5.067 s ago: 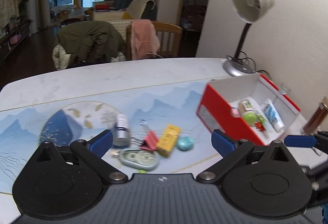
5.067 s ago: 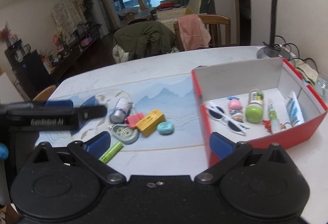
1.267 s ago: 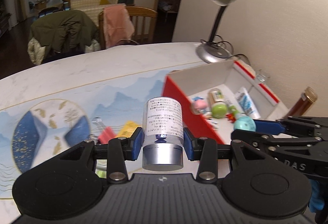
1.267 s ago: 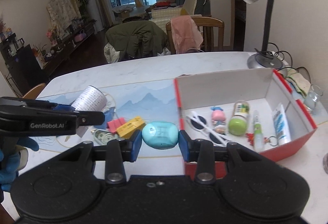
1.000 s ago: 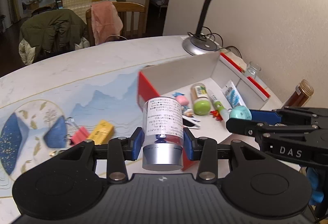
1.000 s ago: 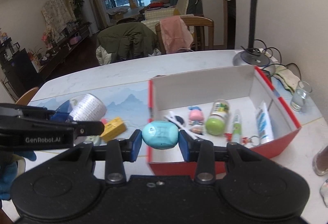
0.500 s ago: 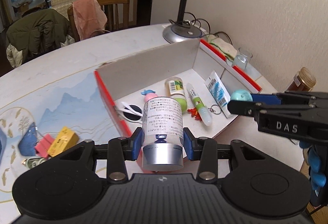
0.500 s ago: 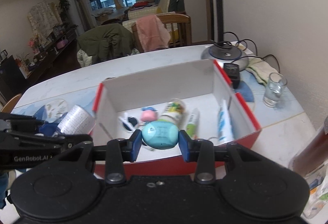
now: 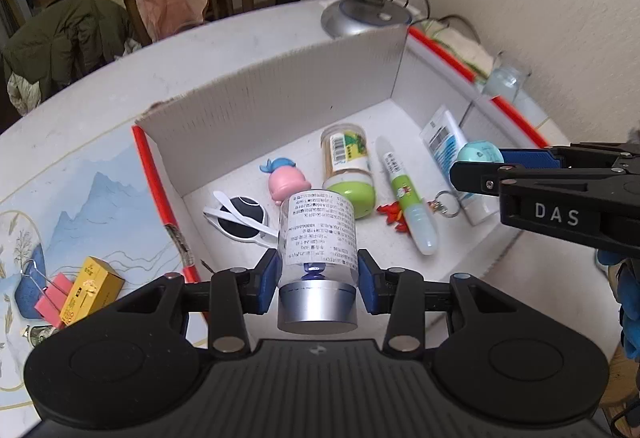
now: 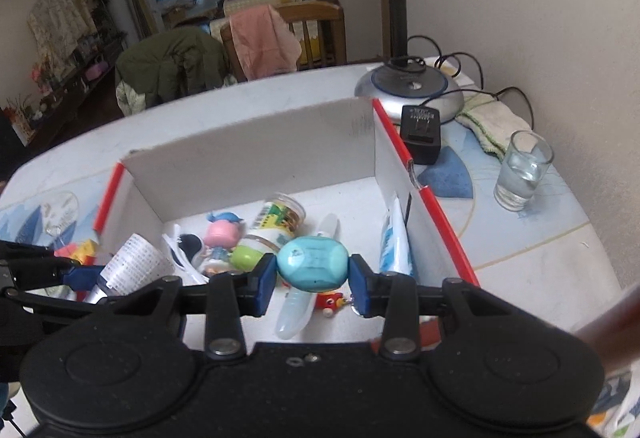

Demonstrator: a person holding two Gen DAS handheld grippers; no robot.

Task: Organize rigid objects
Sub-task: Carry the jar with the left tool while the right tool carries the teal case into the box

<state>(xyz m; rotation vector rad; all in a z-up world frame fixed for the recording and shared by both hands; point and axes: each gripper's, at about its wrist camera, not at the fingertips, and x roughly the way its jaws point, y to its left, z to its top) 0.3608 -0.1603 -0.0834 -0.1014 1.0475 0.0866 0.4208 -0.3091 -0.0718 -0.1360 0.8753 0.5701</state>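
My left gripper (image 9: 317, 276) is shut on a clear bottle (image 9: 316, 234) with a silver cap and white printed label, held over the near left part of the red-edged white box (image 9: 280, 85). My right gripper (image 10: 313, 288) is shut on a teal egg-shaped case (image 10: 313, 264), held above the box (image 10: 248, 149) near its front right. Inside the box lie white sunglasses (image 9: 240, 215), a pink toy figure (image 9: 286, 183), a green-capped jar (image 9: 348, 167), a green pen tube (image 9: 406, 193), a red keyring charm (image 9: 394, 214) and a blue-white tube (image 9: 446, 143).
Left of the box, on the mountain-print mat, lie a yellow box (image 9: 90, 288) and a pink binder clip (image 9: 50, 296). A lamp base (image 10: 408, 85), a black adapter (image 10: 422, 133), a cloth (image 10: 494, 125) and a glass of water (image 10: 522, 169) stand right of the box near the wall.
Both grippers, each holding its object, have travelled right from the loose items on the mat to above the box and sunk lower toward it. The box now fills both views.
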